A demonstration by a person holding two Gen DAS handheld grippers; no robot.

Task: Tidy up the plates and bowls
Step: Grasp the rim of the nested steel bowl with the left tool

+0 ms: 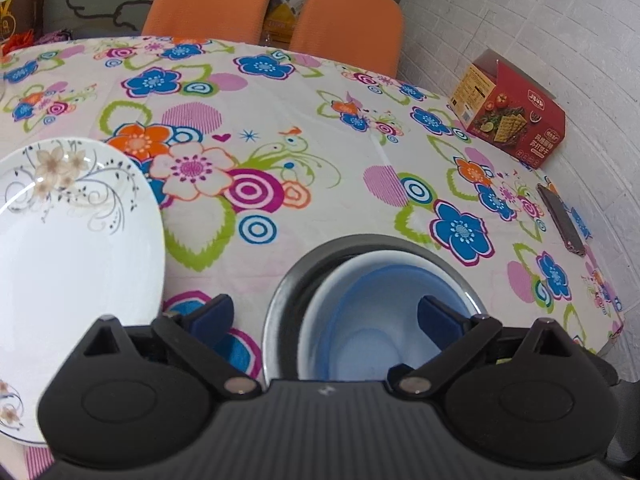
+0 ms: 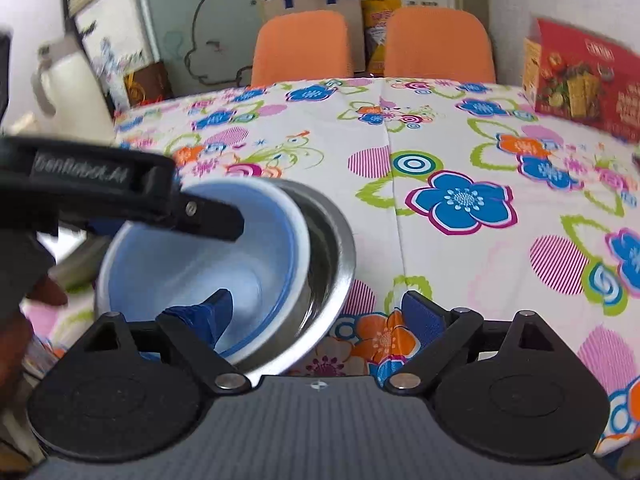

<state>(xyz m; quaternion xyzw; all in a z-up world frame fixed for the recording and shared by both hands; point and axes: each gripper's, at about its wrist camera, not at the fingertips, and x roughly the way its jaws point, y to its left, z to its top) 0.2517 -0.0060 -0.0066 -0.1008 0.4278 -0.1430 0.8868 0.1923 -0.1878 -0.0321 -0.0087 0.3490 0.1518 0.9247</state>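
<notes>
A: How far along are we?

B: The bowls look mostly nested. The blue bowl (image 1: 372,316) sits inside the steel bowl (image 1: 292,292), tipped toward one side instead of centred; the right wrist view shows it leaning against the steel bowl's near-left wall.

A: And the plate (image 1: 68,248)?

B: It's on the tablecloth (image 1: 304,152), to the left of the bowls and apart from them. I see only one plate, cut off at the edge, so I can't say whether others lie under or beside it.

A: What are the grippers doing?

B: The left gripper (image 1: 326,312) has its jaws wide apart, straddling the bowls' left rim, one finger out over the cloth and one over the blue bowl, gripping nothing. The right gripper (image 2: 324,312) is spread too, one pad (image 2: 208,312) low inside the blue bowl, the other outside the steel rim, above the cloth.

A: So what's left?

B: My guess: seat the blue bowl squarely, then bring plate and bowls together. Away from the dishes, only the cracker box (image 1: 512,116) and a phone (image 1: 560,216) by the wall
</notes>
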